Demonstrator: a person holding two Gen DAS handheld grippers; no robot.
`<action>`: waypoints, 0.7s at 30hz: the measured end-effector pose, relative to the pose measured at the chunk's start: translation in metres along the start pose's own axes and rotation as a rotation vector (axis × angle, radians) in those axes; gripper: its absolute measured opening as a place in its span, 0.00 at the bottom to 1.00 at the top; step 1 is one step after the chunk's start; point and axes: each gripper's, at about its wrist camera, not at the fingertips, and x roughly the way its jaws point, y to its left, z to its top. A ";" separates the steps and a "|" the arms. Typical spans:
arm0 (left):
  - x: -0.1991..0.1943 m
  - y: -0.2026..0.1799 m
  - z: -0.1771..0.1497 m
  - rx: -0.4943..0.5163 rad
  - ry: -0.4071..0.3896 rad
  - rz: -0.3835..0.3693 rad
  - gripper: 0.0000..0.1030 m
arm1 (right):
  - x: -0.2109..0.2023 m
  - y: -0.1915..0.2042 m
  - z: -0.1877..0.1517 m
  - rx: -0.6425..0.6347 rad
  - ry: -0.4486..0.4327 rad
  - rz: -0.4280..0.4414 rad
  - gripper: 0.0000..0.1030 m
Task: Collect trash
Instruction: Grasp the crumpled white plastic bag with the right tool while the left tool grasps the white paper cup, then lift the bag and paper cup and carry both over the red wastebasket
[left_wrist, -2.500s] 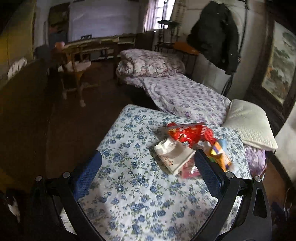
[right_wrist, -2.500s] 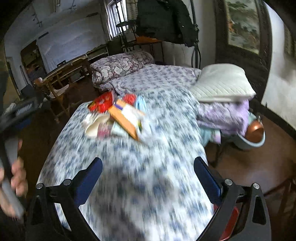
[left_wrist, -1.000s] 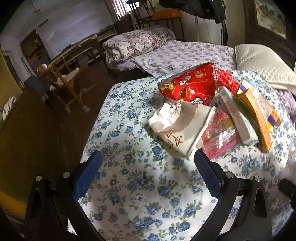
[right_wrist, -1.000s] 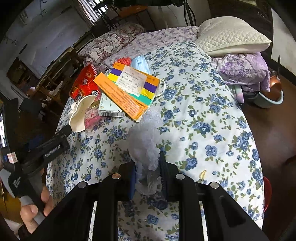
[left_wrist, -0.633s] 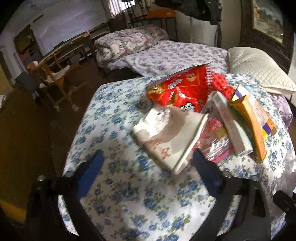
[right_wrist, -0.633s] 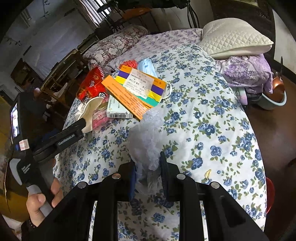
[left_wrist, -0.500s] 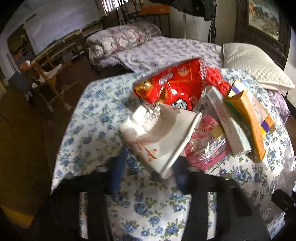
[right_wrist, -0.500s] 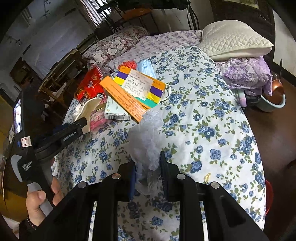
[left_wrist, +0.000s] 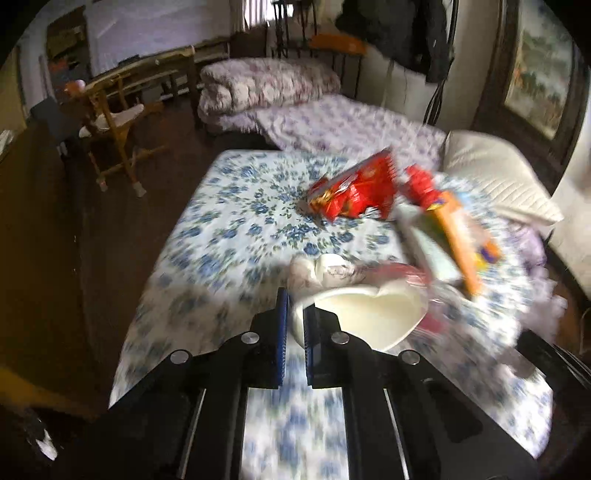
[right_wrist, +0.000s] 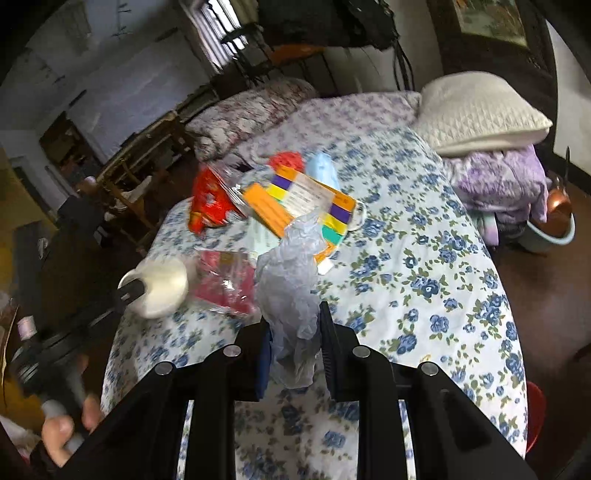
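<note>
Blue-flowered bedspread (right_wrist: 424, 258) carries the litter: red snack bag (left_wrist: 354, 192), orange box (right_wrist: 269, 210), pink wrapper (right_wrist: 225, 280). My left tool (left_wrist: 293, 325) has just been closing and now pinches the white paper container (left_wrist: 369, 314), lifted off the bed. My right tool (right_wrist: 295, 347) clamps a crumpled clear plastic bag (right_wrist: 291, 273).

My black plastic gripper (right_wrist: 294, 341) pinched thin, crinkled translucent plastic bag (right_wrist: 290, 280). Matt floral cotton bedspread (right_wrist: 424, 258) lay beneath a glossy red foil wrapper (left_wrist: 354, 192) and smooth cardboard boxes (right_wrist: 299, 201).
</note>
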 end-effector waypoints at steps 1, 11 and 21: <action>-0.019 0.002 -0.010 -0.008 -0.023 -0.014 0.09 | -0.004 0.001 -0.002 -0.001 -0.006 0.008 0.23; -0.046 0.006 -0.057 0.018 0.039 -0.081 0.09 | -0.024 -0.001 -0.015 0.017 -0.030 0.022 0.24; -0.064 -0.015 -0.065 0.128 -0.059 -0.068 0.83 | -0.016 -0.010 -0.013 0.037 0.002 0.030 0.24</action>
